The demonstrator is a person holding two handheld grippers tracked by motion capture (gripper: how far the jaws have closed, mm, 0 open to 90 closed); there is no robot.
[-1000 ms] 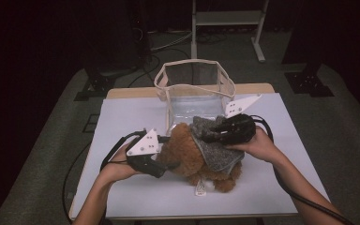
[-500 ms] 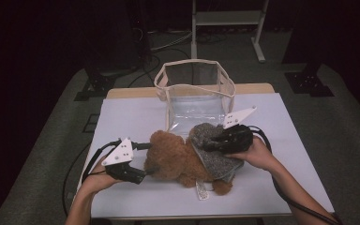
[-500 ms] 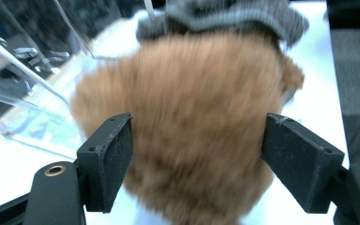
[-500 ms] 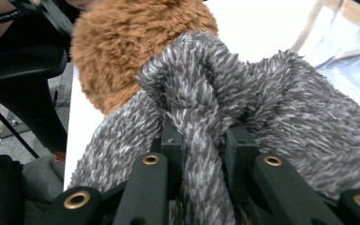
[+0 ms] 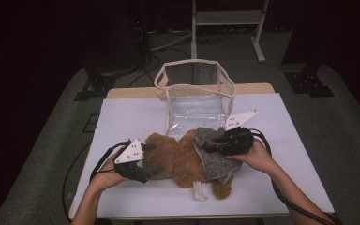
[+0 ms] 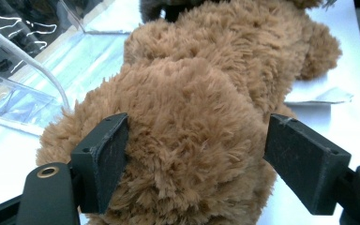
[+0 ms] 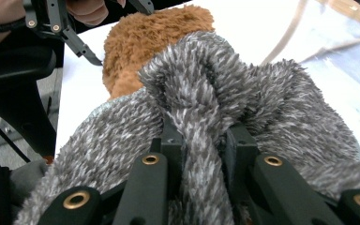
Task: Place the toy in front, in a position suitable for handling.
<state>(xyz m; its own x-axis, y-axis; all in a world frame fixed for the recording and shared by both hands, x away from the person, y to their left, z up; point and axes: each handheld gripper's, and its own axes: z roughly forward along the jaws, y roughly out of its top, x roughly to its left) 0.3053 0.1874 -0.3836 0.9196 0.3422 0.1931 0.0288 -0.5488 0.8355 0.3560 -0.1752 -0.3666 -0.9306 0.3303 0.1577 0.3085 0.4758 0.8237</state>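
Note:
A brown plush teddy bear (image 5: 178, 157) lies on the white table (image 5: 286, 122), its head toward the left. A grey fuzzy garment (image 5: 213, 154) covers its lower half. My left gripper (image 5: 152, 158) sits at the bear's head. In the left gripper view its jaws (image 6: 194, 140) have just been opening, with the furry head (image 6: 187, 117) between them; one pad brushes the fur, the other stands just off it. My right gripper (image 5: 211, 147) is shut on a bunched fold of the grey garment (image 7: 243, 93), pinched between its pads (image 7: 204, 136).
A clear plastic bag (image 5: 194, 93) with cream trim stands open just behind the bear. A white tag (image 5: 199, 190) lies by the bear's legs. Bare table stretches left and right; cables trail from both grippers over the front edge.
Both hands have sunk and the bear has come down to lie on the table. My left gripper slid toward the head end and its jaws spread wider. The right grip stays.

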